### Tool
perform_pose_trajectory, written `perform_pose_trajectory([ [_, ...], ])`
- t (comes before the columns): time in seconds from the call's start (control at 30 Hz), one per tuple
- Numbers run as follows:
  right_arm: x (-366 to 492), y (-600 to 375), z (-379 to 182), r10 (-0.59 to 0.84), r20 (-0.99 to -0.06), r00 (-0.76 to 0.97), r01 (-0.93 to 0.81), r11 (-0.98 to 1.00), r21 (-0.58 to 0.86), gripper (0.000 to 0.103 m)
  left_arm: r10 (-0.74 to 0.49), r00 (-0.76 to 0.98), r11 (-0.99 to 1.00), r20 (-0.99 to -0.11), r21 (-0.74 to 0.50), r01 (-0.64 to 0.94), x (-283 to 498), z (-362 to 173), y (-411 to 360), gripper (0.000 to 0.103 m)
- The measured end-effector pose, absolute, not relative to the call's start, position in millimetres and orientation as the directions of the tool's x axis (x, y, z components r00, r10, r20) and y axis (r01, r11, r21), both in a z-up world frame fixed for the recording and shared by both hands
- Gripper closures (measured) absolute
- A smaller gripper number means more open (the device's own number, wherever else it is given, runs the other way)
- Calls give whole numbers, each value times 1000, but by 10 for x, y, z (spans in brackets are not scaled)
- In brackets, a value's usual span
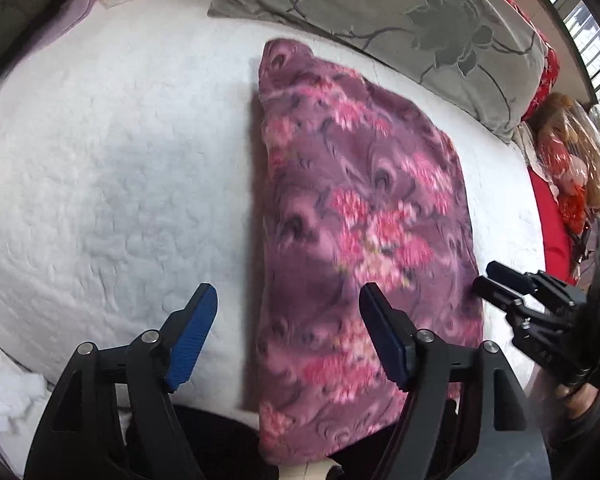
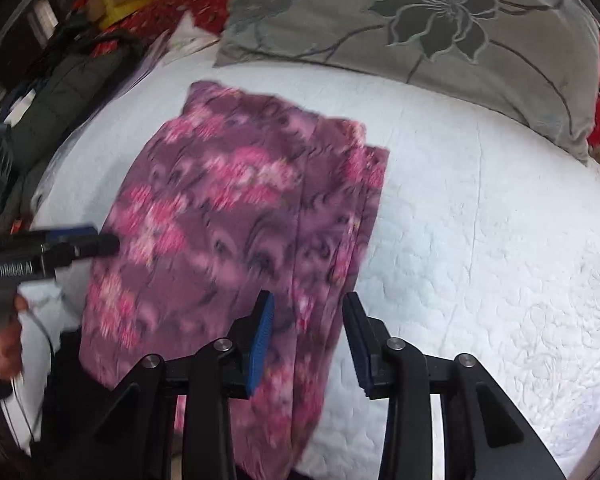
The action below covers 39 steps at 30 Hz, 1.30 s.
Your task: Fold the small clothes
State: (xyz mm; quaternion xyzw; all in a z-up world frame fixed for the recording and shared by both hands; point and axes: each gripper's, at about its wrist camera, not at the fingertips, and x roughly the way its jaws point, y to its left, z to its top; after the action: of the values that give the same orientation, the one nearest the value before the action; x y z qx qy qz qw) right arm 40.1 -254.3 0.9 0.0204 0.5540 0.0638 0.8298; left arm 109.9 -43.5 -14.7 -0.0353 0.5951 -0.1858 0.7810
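Note:
A purple fleece garment with pink flowers [image 1: 360, 220] lies folded in a long strip on the white quilted bed [image 1: 100, 160]. My left gripper [image 1: 288, 304] is open and empty, above the strip's near left edge. My right gripper [image 2: 308, 312] is open and empty over the strip's right, layered edge [image 2: 340, 240]. In the left wrist view the right gripper [image 1: 496, 280] sits at the garment's right edge. In the right wrist view the left gripper [image 2: 80, 242] is at the garment's left edge. The garment [image 2: 228, 220] is blurred by motion.
A grey pillow with a flower pattern [image 1: 400, 20] lies at the head of the bed, also in the right wrist view [image 2: 420, 20]. Red bedding and a wrapped doll [image 1: 568, 160] are at the right. Dark clothing and boxes [image 2: 80, 40] lie at the left.

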Motion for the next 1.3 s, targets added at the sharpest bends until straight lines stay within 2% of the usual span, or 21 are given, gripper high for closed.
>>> perform_pose_trajectory([
  [0.13,192,-2555,-205,69,-925,374,-89,995,39,61,-312,176,934,-934,-267,237,1072,-363,-450,27],
  [0.27,3,-2628,-34,102,-900,424,-14,994,107,57,-342,185,926,-921,-296,235,946,-272,-329,28],
  [0.33,-150,-2637,-23,132,-890,437,-28,991,133,57,-323,197,930,-926,-271,250,888,-303,-334,28],
  [0.43,-278,-2602,-283,78,-923,377,-25,997,73,57,-301,162,933,-940,-255,254,842,-438,-380,28],
  [0.47,-315,-2615,-348,95,-924,370,-17,995,95,57,-300,162,934,-940,-255,250,824,-449,-384,28],
  [0.63,-431,-2657,-191,126,-889,440,33,987,156,57,-270,200,937,-942,-209,281,774,-383,-439,28],
  [0.77,-430,-2659,-246,126,-898,422,48,986,161,57,-259,211,938,-943,-194,287,763,-383,-504,28],
  [0.8,-435,-2655,-285,126,-902,412,52,986,161,62,-255,214,938,-943,-188,291,760,-380,-509,28],
  [0.83,-456,-2652,-308,145,-900,410,47,983,179,81,-253,216,938,-943,-185,293,763,-382,-503,28],
  [0.87,-513,-2658,-292,181,-889,421,32,976,214,87,-251,219,938,-943,-181,297,761,-376,-502,28],
  [0.97,-637,-2579,-218,169,-864,474,19,979,202,87,-247,226,937,-942,-172,304,686,-385,-529,28],
  [1.1,-638,-2666,-338,185,-872,454,60,970,237,87,-252,218,936,-943,-181,301,761,-392,-530,28],
  [1.3,-435,-2809,-203,228,-853,469,99,947,307,81,-292,254,934,-922,-218,284,915,-175,-297,28],
])
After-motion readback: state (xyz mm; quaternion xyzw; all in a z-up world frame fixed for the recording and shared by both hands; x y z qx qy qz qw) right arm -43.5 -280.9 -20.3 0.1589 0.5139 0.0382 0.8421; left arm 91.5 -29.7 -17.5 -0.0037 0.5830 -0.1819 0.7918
